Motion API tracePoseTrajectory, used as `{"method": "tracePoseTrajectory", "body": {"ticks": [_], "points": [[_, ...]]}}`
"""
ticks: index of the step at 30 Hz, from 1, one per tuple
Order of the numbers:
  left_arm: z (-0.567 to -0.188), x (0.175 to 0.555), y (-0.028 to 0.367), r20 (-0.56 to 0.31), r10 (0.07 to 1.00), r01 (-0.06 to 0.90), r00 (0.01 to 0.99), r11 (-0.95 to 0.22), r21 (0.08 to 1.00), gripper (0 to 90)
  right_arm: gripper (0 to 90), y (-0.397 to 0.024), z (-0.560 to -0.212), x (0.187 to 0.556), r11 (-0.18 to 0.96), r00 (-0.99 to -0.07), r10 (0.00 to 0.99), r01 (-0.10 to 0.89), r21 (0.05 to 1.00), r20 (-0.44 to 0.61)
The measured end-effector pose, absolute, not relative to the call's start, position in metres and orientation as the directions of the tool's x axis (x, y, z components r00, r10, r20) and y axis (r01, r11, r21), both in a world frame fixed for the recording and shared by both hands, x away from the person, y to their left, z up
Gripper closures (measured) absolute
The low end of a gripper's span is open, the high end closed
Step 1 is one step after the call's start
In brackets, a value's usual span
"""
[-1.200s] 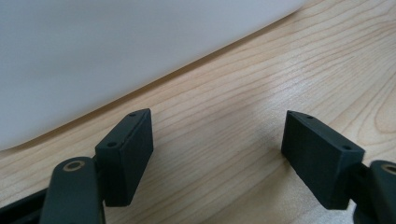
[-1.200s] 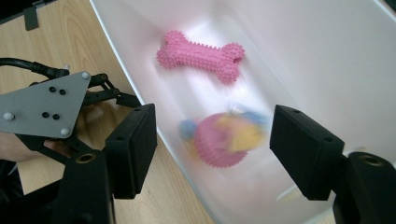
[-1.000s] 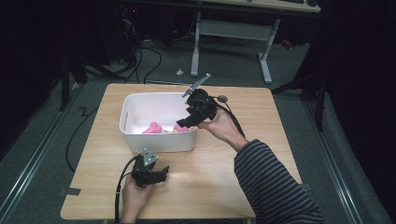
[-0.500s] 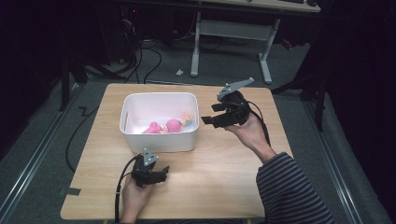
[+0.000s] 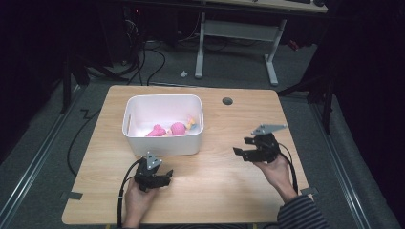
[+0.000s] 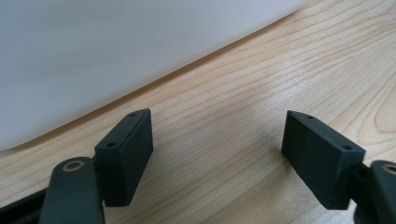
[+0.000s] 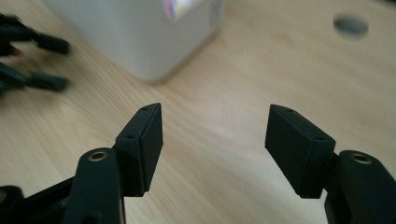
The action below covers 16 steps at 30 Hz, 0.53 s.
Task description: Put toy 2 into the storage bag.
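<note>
Pink toy [image 5: 177,129] apparently lies lengthwise in bin [image 5: 162,143].

tongs [image 7: 215,144] agape, white bin [image 7: 140,32] beyond

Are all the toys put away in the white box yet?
Looks nearly done: the pink toys lie inside the white box. Nothing is in hand; the left gripper and right gripper are both open and empty above the table. No toys remain outside the box.

One white bin [image 5: 162,143], two pink toys [image 5: 167,130] inside, two grippers, one table [image 5: 229,186].
</note>
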State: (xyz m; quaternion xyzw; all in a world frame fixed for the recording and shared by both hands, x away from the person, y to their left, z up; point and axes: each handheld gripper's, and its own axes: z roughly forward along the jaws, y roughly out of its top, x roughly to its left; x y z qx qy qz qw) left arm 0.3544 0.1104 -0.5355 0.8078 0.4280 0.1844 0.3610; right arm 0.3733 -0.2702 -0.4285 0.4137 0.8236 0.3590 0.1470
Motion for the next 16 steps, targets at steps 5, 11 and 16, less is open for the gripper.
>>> {"method": "tracePoseTrajectory", "body": {"ticks": [5,11,16], "points": [[-0.535,0.354,0.110,-0.011,0.825,0.558,0.566,-0.373,0.741,25.2,36.8,-0.301,-0.501,0.359,0.307,-0.477,0.878,0.631,0.713,0.044],[-0.535,0.354,0.110,-0.010,0.825,0.558,0.565,-0.373,0.741,25.3,34.1,-0.312,-0.530,0.351,0.280,-0.386,0.922,0.630,0.724,-0.021],[-0.536,0.354,0.110,-0.011,0.825,0.558,0.565,-0.373,0.741,25.3,31.7,-0.311,-0.530,0.351,0.270,-0.372,0.928,0.636,0.723,-0.019]]}}
